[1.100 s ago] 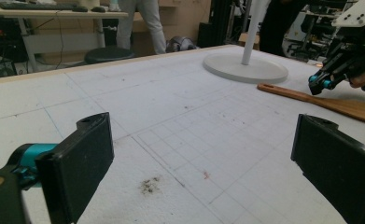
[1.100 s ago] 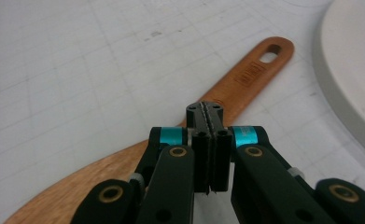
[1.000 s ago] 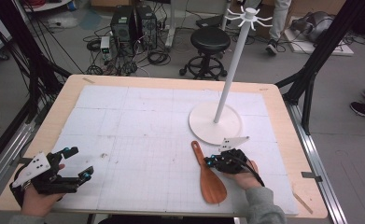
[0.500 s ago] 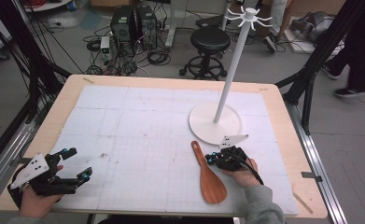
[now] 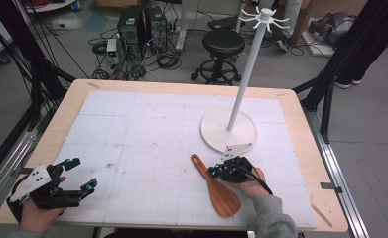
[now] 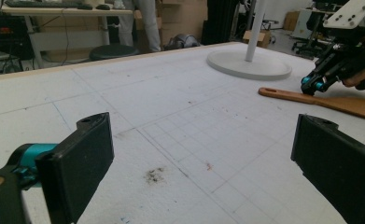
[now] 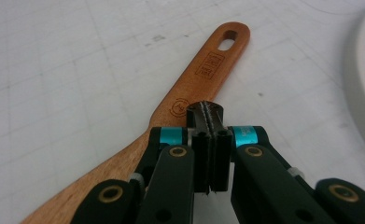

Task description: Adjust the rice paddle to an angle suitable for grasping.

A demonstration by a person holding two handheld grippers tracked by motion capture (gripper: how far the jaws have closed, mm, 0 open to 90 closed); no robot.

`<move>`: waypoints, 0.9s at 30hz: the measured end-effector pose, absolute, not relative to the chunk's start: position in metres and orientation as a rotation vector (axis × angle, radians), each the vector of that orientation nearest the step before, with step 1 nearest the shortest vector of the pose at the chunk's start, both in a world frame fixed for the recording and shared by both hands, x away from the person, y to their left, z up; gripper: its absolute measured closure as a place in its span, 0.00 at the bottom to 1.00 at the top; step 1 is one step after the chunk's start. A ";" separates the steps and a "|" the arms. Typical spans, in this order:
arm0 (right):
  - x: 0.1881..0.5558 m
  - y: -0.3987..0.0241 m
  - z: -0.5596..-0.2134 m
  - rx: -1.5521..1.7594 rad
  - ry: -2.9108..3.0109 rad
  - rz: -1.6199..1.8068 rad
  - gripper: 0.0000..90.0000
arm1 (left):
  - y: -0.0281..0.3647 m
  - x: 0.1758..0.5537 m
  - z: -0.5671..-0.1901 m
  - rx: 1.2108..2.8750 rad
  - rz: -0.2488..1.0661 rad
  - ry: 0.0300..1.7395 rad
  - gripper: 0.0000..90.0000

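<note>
A wooden rice paddle (image 5: 216,186) lies flat on the white mat at the front right, its holed handle pointing to the far left. My right gripper (image 5: 214,172) rests its tips at the paddle's (image 7: 189,98) handle. The right gripper (image 7: 207,112) has its pads pressed together, and nothing shows between them. My left gripper (image 5: 80,174) sits low at the front left corner, jaws wide apart. Between the left gripper's (image 6: 203,140) jaws is only bare mat. The paddle (image 6: 339,102) and the right gripper (image 6: 311,86) show farther off in the left gripper view.
A white hook stand (image 5: 246,74) rises from a round base (image 5: 216,134) just behind the right hand. The gridded white mat (image 5: 147,134) covers the wooden table (image 5: 300,114). A stool (image 5: 223,42) and cables lie on the floor beyond the far edge.
</note>
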State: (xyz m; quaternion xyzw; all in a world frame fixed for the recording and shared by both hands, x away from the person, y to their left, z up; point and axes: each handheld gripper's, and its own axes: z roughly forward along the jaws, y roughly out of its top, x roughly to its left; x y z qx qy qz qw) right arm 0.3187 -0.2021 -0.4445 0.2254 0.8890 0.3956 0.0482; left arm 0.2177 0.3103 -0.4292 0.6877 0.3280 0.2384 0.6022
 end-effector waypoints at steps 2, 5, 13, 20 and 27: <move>0.318 -0.195 -0.444 0.665 2.724 1.204 1.00 | 0.311 0.217 -0.429 1.593 0.554 0.762 0.07; 0.317 -0.186 -0.443 0.631 2.747 1.200 1.00 | 0.311 0.217 -0.429 1.595 0.555 0.763 0.07; 0.315 -0.161 -0.442 0.531 2.798 1.194 1.00 | 0.313 0.215 -0.429 1.590 0.560 0.766 0.07; 0.309 -0.142 -0.441 0.449 2.842 1.183 1.00 | 0.314 0.214 -0.429 1.592 0.561 0.767 0.07; 0.298 -0.119 -0.439 0.322 2.915 1.165 1.00 | 0.314 0.214 -0.429 1.591 0.562 0.766 0.07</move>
